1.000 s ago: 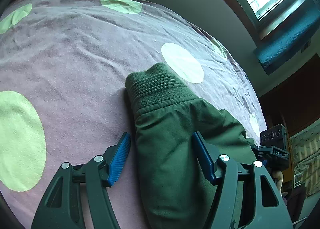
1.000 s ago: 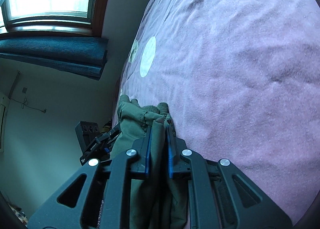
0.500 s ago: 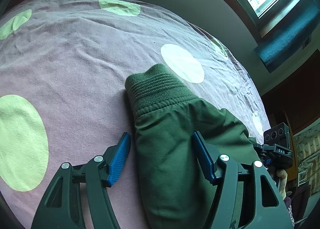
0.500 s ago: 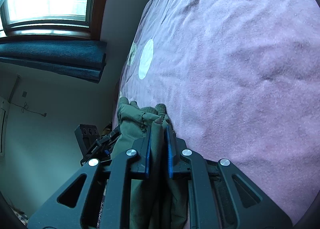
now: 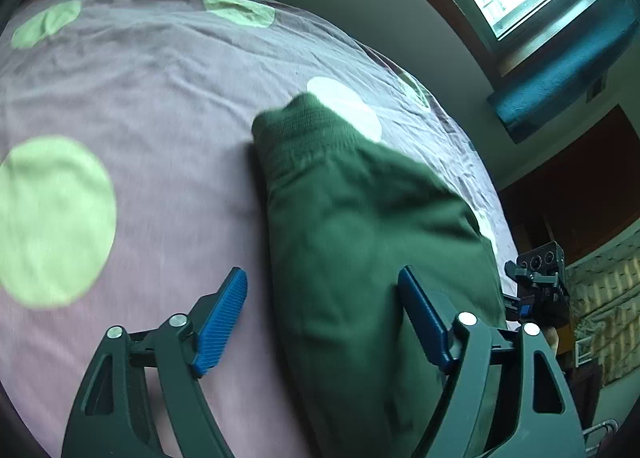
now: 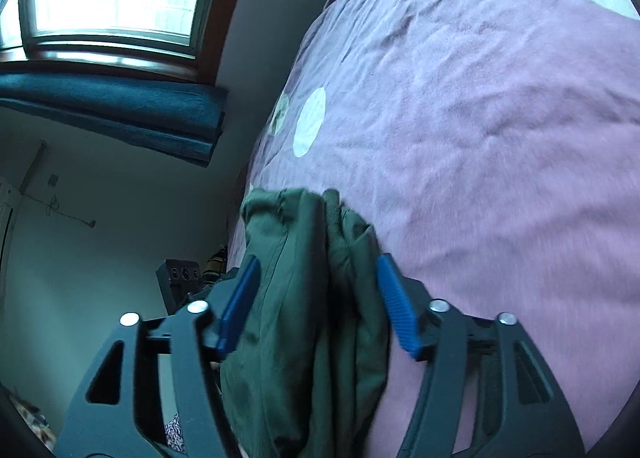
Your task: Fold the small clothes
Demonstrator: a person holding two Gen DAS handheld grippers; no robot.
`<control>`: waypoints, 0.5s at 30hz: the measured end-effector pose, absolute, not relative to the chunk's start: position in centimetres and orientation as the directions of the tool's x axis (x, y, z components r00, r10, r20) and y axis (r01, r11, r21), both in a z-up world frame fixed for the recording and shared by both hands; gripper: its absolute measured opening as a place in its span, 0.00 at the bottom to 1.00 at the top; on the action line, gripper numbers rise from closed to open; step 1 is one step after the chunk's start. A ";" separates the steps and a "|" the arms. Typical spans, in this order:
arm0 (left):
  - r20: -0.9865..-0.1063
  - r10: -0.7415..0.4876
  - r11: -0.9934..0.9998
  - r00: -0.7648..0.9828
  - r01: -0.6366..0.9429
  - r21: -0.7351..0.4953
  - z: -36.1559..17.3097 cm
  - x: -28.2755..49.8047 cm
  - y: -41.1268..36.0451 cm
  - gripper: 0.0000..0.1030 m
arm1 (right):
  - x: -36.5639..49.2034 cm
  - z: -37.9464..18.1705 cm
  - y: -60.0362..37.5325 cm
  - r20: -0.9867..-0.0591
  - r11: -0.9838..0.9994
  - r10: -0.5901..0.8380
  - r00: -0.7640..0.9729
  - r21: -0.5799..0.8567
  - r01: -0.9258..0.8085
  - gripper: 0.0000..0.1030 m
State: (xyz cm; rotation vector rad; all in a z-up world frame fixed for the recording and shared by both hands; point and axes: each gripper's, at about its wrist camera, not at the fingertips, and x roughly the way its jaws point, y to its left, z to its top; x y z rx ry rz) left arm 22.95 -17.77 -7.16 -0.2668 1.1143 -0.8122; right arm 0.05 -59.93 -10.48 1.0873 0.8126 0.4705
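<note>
Two grippers opening | green garment (image 5: 360, 238) folded on pink spotted bedspread (image 5: 160, 118), near its edge | left gripper (image 5: 320, 302) spread, straddling one side, pads clear | right gripper (image 6: 316, 298) releasing bunched end, fabric between, unpressed | likely letting fold settle

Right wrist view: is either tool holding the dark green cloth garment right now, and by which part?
Neither. The right tool is opening, its pads off the dark green cloth garment's bunched edge between them. The left tool is opening too, straddling the garment without pressing it.
</note>
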 end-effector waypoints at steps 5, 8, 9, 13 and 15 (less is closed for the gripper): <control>-0.661 -0.735 0.654 0.154 0.417 -0.631 -7.4 20.7 -15.8 0.79 | -3.2 -9.8 -58.8 -0.390 0.470 0.691 0.609 0.882 0.031 0.72; -0.636 -0.764 0.619 0.107 0.401 -0.676 -7.6 19.7 -15.2 0.80 | -5.0 -9.9 -58.6 -0.386 0.465 0.694 0.608 0.885 0.030 0.73; -0.623 -0.778 0.601 0.086 0.393 -0.696 -7.7 19.1 -15.0 0.80 | -5.5 -9.9 -58.6 -0.388 0.465 0.696 0.604 0.885 0.032 0.73; -0.596 -0.802 0.561 0.041 0.394 -0.728 -7.9 17.6 -15.0 0.81 | -6.7 -9.9 -58.4 -0.397 0.473 0.694 0.601 0.880 0.036 0.74; -0.591 -0.806 0.550 0.024 0.398 -0.734 -8.0 17.1 -15.3 0.81 | -6.9 -10.0 -58.3 -0.403 0.479 0.691 0.599 0.877 0.038 0.74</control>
